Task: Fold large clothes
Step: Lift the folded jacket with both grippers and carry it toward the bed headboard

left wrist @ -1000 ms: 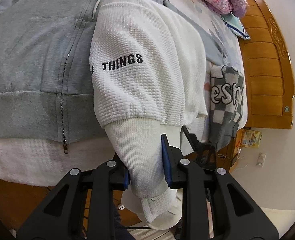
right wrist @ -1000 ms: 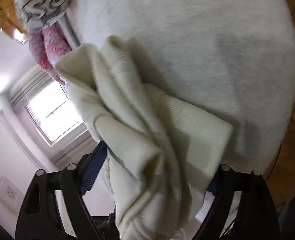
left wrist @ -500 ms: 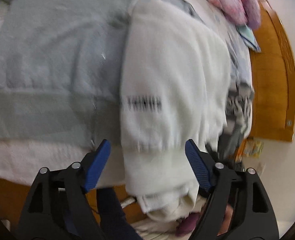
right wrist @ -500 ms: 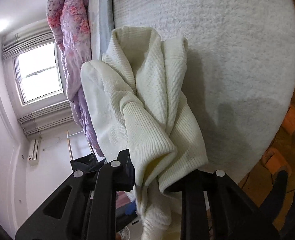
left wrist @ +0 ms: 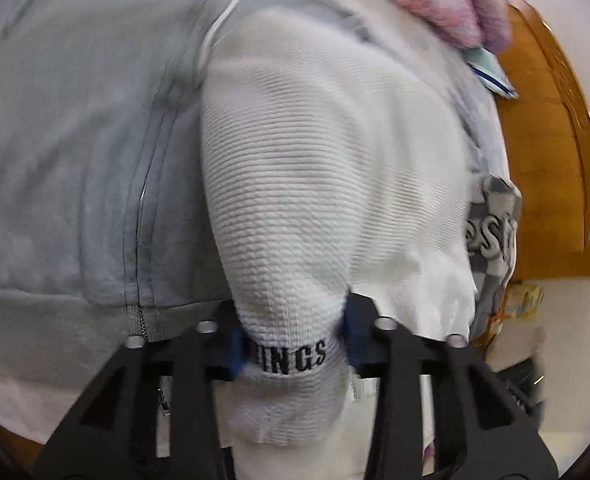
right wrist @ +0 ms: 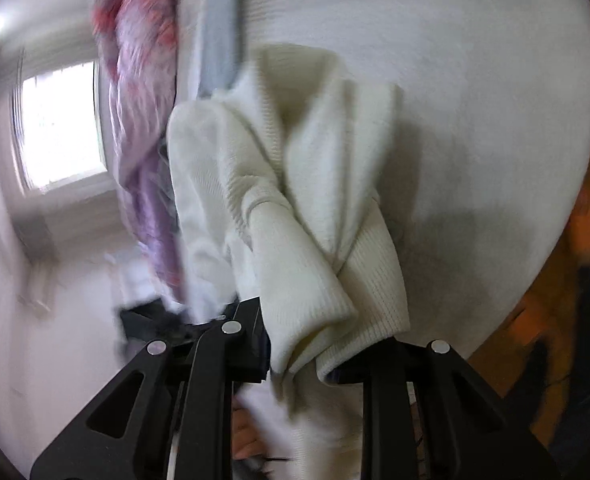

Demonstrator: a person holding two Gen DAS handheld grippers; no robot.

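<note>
Left of the white waffle-knit sweater (left wrist: 315, 184), a grey zip-up hoodie (left wrist: 75, 152) lying flat. Left gripper (left wrist: 293, 346) clamped on the sweater's lettered sleeve. Further right, right gripper (right wrist: 307, 354) pinching the sweater's bunched cream ribbed folds (right wrist: 315, 240) above the white bed cover (right wrist: 475, 120).

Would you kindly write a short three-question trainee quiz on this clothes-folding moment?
1. True or false: the left gripper is shut on the white sweater.
2. Which garment lies under that sweater in the left wrist view? A) grey zip hoodie B) red jacket C) blue jeans
3. Fill in: the right gripper is shut on bunched ____-coloured knit fabric.

Key: 1 true; 2 A; 3 cream
</note>
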